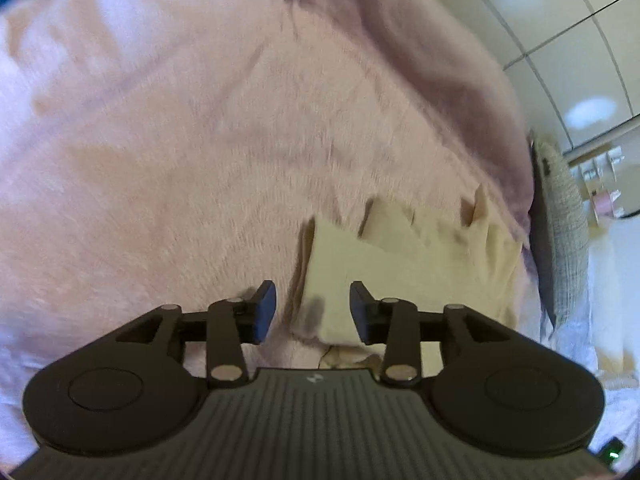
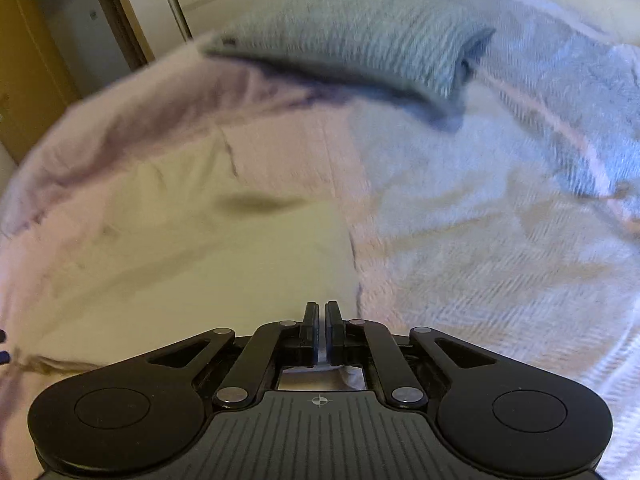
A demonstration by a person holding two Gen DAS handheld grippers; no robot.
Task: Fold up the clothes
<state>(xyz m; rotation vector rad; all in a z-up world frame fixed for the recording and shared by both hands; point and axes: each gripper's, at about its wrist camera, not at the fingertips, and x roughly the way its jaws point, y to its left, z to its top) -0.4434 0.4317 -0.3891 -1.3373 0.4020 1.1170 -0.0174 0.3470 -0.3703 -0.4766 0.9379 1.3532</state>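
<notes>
Black linkage arms and a ribbed grey housing fill the bottom of each wrist view. On the left gripper (image 1: 313,312) the dark blue pads (image 1: 265,311) stand apart with a clear gap, nothing pinched between them; the folded edge of a cream garment (image 1: 404,256) shows in the gap beyond them, but whether the pads touch it I cannot tell. That cream garment lies on a fuzzy pink blanket (image 1: 180,152), close to the blanket's far right edge, with a grey textured pillow (image 1: 564,232) just beyond it.

The right gripper (image 2: 320,320) has its fingers drawn together, only a thin slit left — pale cloth shows in the slit behind the pads, so it seems to grip fabric, though which piece is unclear. Ahead of it the garment (image 2: 192,248) spreads pale yellow-cream over the pink blanket (image 2: 120,120), beside a white-and-lilac woven bedspread (image 2: 480,248). The pillow (image 2: 360,40) lies across the far side — everything here is motion-blurred.
</notes>
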